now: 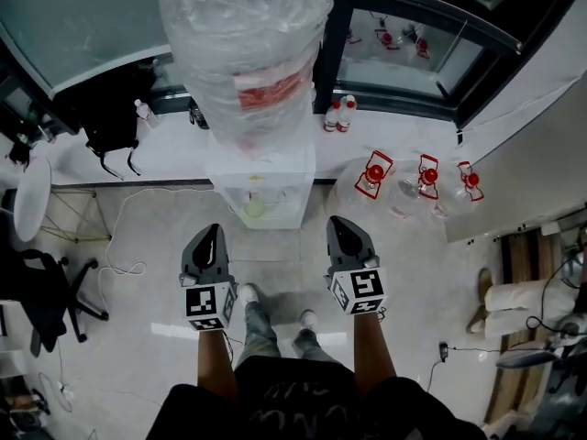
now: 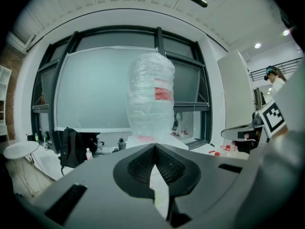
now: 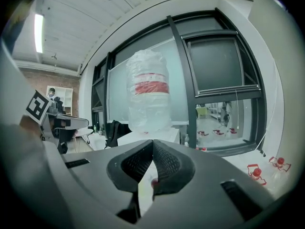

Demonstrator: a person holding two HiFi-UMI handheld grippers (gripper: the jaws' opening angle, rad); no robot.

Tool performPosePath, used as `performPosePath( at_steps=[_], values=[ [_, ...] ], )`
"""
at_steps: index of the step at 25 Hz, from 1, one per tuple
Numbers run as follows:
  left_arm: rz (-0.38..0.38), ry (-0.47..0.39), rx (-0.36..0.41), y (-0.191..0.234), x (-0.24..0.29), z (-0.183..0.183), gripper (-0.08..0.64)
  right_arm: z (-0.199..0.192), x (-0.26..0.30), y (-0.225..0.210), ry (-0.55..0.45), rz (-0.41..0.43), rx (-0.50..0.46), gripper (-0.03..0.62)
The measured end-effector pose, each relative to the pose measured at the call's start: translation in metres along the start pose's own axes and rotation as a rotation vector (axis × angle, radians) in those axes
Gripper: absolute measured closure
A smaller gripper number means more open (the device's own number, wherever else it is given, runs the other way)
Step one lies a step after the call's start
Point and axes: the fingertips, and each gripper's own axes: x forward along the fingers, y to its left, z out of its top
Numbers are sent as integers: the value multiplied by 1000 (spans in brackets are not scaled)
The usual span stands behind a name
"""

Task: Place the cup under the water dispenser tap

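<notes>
Left hand-held gripper, jaws pressed shut tip to tip, nothing between the ribbed pads; same reading in the left gripper view. Right hand-held gripper likewise closed and empty, pads meeting in the right gripper view. Both held side by side in front of the person, well apart from each other, pointing ahead and slightly down over the pale floor.

Straight ahead, between the two: a white water dispenser topped by a large upturned bottle wrapped in clear plastic with a red band. In the dispenser's front recess, a small pale yellow-green round shape, apparently the cup, seen mouth-up from above, so upright, long axis vertical. Tap itself not made out. Cup forward of both grippers and lower than they point, hidden behind the jaws in both gripper views. Somewhat nearer the left one, apart from either.

Judged from this: cup seemingly already standing under the tap, with no grip on it. For any further nudge, a forward and downward reach, left side closer.
</notes>
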Motion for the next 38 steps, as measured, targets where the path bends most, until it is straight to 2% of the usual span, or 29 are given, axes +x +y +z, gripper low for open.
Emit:
performPosePath(
  at_steps=[8,12,17,22,25,33,38],
  values=[
    [3,-33,-8,-8,-17,29,545,27,-21,-4,-4,-4,-40,578],
    [0,-51,22,-16,-25,44,545,40,-32,-7,-14,-10,-53,578],
    [-5,-66,-16,-19,-35,53,545,54,-40,-10,-55,10,1,578],
    [-1,-77,22,-29,-46,64,545,66,-51,-11,-56,26,-36,578],
    [7,-94,8,-33,-53,71,545,70,-59,-9,-66,39,-45,578],
    [14,-114,38,-48,-73,88,545,81,-75,-6,-93,75,-46,578],
    [42,-127,31,-50,-85,95,545,88,-81,-4,-101,92,-76,578]
  ],
)
